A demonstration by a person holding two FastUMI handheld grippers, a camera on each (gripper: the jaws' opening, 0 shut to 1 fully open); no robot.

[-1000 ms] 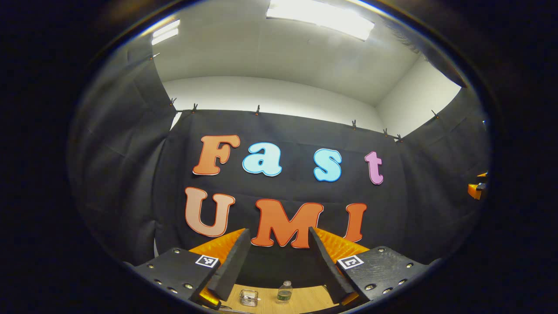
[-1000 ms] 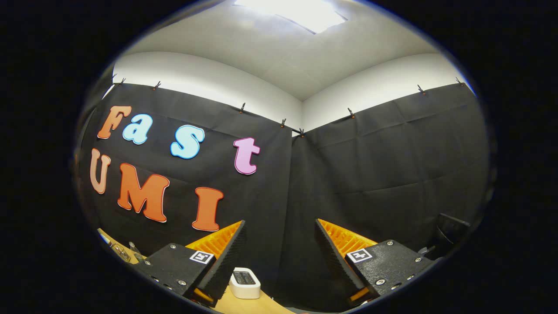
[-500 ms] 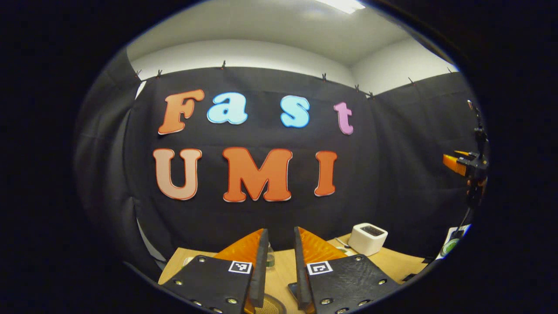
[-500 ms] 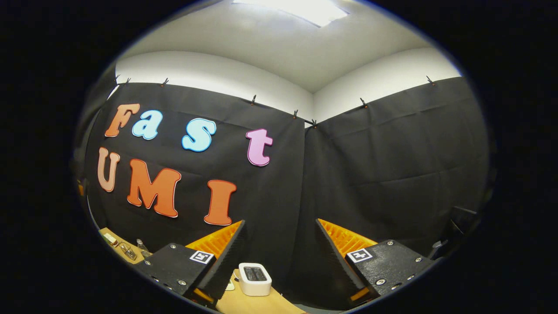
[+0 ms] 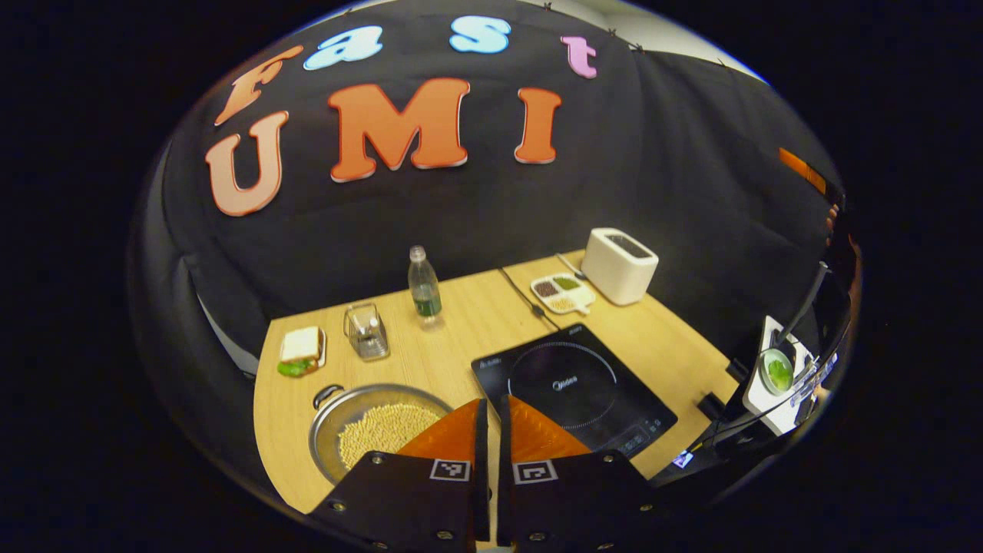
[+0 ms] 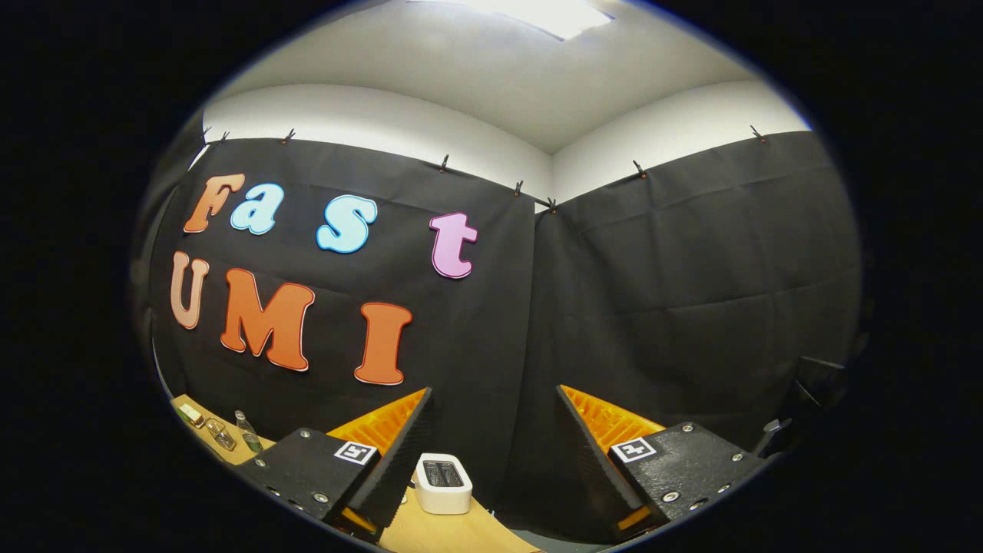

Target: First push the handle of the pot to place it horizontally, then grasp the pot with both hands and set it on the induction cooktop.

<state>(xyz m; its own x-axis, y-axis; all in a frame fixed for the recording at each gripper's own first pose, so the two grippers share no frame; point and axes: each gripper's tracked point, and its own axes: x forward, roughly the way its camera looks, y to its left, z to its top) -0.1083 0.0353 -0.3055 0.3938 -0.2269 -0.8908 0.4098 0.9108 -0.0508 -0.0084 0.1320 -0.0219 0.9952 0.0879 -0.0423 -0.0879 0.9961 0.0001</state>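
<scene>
Left tongs point(image 5: 489, 415) now pressed together and tipped down over the pot point(image 5: 369, 430) — ready to push; right tongs point(image 6: 491, 430) stay spread.

Steel pot point(image 5: 369, 430) w/ beans left of black induction cooktop point(image 5: 572, 388).

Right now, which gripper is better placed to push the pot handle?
Left gripper: its closed fingers point down over the round steel pot of beans. The right gripper faces the wall.
</scene>
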